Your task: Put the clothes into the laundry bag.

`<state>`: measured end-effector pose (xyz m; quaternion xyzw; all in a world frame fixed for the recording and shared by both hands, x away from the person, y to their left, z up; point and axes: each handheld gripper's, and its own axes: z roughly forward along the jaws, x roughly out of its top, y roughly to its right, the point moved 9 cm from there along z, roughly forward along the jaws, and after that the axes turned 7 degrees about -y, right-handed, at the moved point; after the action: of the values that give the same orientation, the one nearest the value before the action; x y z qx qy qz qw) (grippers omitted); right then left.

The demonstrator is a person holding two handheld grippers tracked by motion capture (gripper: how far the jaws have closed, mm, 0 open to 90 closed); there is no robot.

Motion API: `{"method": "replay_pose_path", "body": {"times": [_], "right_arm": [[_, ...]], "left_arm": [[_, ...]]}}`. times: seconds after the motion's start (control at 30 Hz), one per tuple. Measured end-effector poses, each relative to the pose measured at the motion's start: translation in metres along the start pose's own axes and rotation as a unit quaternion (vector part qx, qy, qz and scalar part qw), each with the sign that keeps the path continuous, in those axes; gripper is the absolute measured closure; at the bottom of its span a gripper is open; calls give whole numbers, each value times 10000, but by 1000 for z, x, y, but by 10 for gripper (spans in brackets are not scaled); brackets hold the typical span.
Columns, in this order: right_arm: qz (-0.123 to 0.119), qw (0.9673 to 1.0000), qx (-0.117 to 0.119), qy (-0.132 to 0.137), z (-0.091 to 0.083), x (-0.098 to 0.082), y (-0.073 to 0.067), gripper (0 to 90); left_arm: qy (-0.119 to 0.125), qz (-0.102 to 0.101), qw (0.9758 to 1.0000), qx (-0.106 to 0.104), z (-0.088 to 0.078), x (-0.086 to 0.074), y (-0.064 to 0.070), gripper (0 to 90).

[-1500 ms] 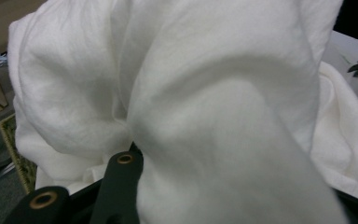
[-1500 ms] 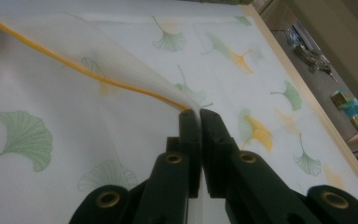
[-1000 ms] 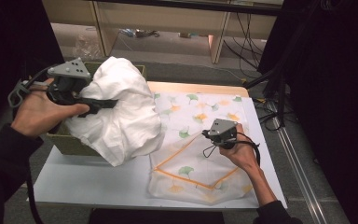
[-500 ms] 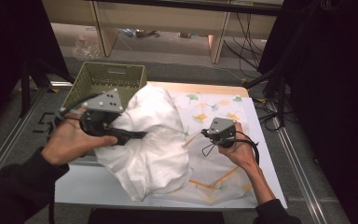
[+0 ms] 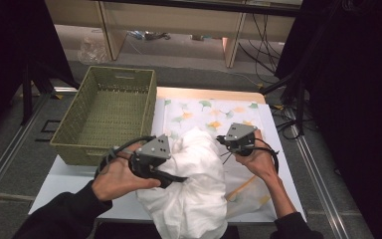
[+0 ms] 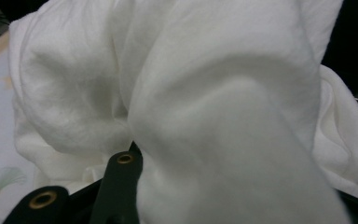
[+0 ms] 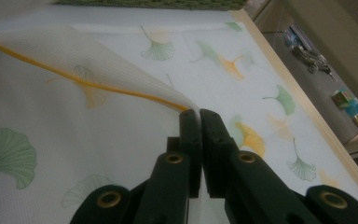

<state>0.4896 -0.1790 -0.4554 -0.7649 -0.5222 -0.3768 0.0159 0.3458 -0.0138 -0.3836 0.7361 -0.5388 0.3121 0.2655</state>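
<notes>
A big bundle of white cloth (image 5: 199,194) hangs at the table's front edge, with my left gripper (image 5: 180,178) shut on it. In the left gripper view the white cloth (image 6: 214,93) bulges over one black finger (image 6: 119,186) and hides the other. My right gripper (image 5: 227,142) sits just right of the bundle, shut on the corner of a sheer mesh bag (image 5: 251,191) with yellow trim. In the right gripper view the right gripper (image 7: 199,114) pinches that mesh bag (image 7: 74,51) by its corner and holds it lifted. The cloth covers most of the bag in the high view.
An empty green woven basket (image 5: 74,132) stands at the table's left. A leaf-printed tablecloth (image 5: 204,109) covers the table beyond the hands. Shelves and cables lie on the floor past the far edge.
My left gripper has carried the white cloth from over the basket rightward and down to the table's front, over the mesh bag. The right gripper has stayed put.
</notes>
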Motion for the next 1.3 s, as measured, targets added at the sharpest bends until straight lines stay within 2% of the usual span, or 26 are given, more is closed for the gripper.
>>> {"method": "replay_pose_path", "body": {"times": [0.03,0.07,0.13,0.27,0.4,0.47,0.5,0.7,0.8,0.87,0.97,1.03,1.07,1.2,1.27,1.3], "right_arm": [[-110,9999,-23,40,0,1,2,891],[-102,9999,-21,49,-1,1,2,891],[-96,9999,-27,71,-4,2,4,892],[-71,9999,-46,130,-8,4,5,893],[-95,9996,-161,204,-13,9,8,894],[56,9996,-176,229,-17,11,7,893],[-107,9994,-193,273,-17,13,8,894],[-73,9991,-279,321,-19,19,10,894],[-101,9989,-278,362,-22,23,8,894],[-141,9986,-292,420,-26,26,8,894],[-131,9982,-318,500,-33,32,6,894],[-191,9980,-319,517,-37,34,5,894],[-253,9977,-316,540,-38,36,5,894],[-301,9975,-306,557,-40,39,3,894],[-299,9976,-311,547,-40,38,4,894],[-282,9977,-293,542,-40,38,4,894]], "left_arm": [[-52,44,10000,-30,5,-2,1,605],[-26,19,10000,-92,11,-2,3,605],[-122,46,9998,-153,26,-6,5,605],[-189,97,9995,-220,36,-9,6,604],[-142,39,9995,-272,45,-10,5,604],[-161,29,9994,-312,48,-9,6,604],[-165,29,9993,-325,49,-9,6,603],[-165,51,9982,-571,61,-6,12,603],[-176,-21,9976,-662,69,-6,8,603],[-188,-88,9980,-591,74,-5,0,602],[-93,-461,9979,-441,76,-3,-19,602],[-71,-676,9974,-251,71,1,-30,602],[-105,-711,9974,-57,68,3,-34,601],[-302,-555,9976,281,63,10,-39,596],[-429,-569,9969,341,72,7,-47,590],[-459,-527,9972,275,80,5,-51,588]]}}
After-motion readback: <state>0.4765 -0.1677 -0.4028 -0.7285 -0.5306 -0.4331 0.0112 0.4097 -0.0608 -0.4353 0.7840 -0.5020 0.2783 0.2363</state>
